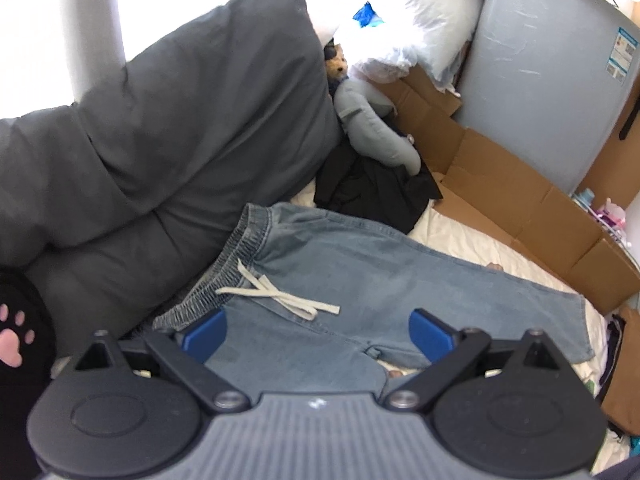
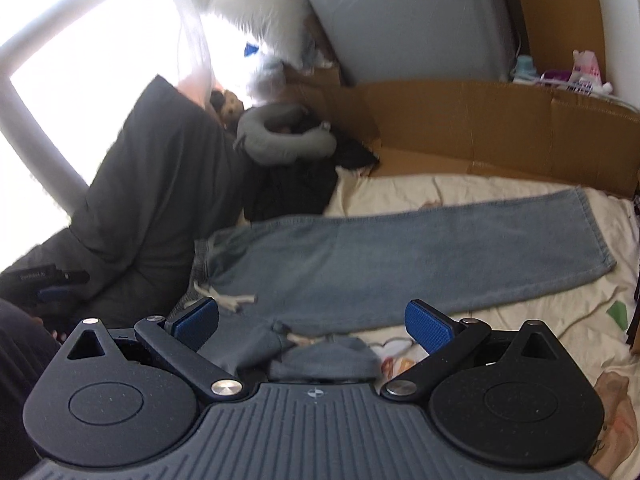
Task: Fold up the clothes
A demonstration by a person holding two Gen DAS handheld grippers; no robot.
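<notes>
Light blue denim pants (image 1: 360,276) with an elastic waistband and a cream drawstring (image 1: 276,294) lie on the cream bedsheet (image 1: 472,240). The waistband is at the left by the grey pillows and a leg runs to the right. My left gripper (image 1: 318,334) is open and hovers just above the crotch area, empty. In the right wrist view the pants (image 2: 400,256) lie flat with one leg stretched right, and a bunched part of them (image 2: 320,354) lies near the camera. My right gripper (image 2: 312,322) is open above that bunched part, holding nothing.
Dark grey pillows (image 1: 160,140) stand at the left. A black garment (image 1: 372,188) and a grey neck pillow (image 1: 372,128) lie behind the pants. Flattened cardboard (image 1: 520,200) lines the bed's far side, with a grey upright panel (image 1: 552,60) behind it. A white pillow (image 1: 420,12) lies at the back.
</notes>
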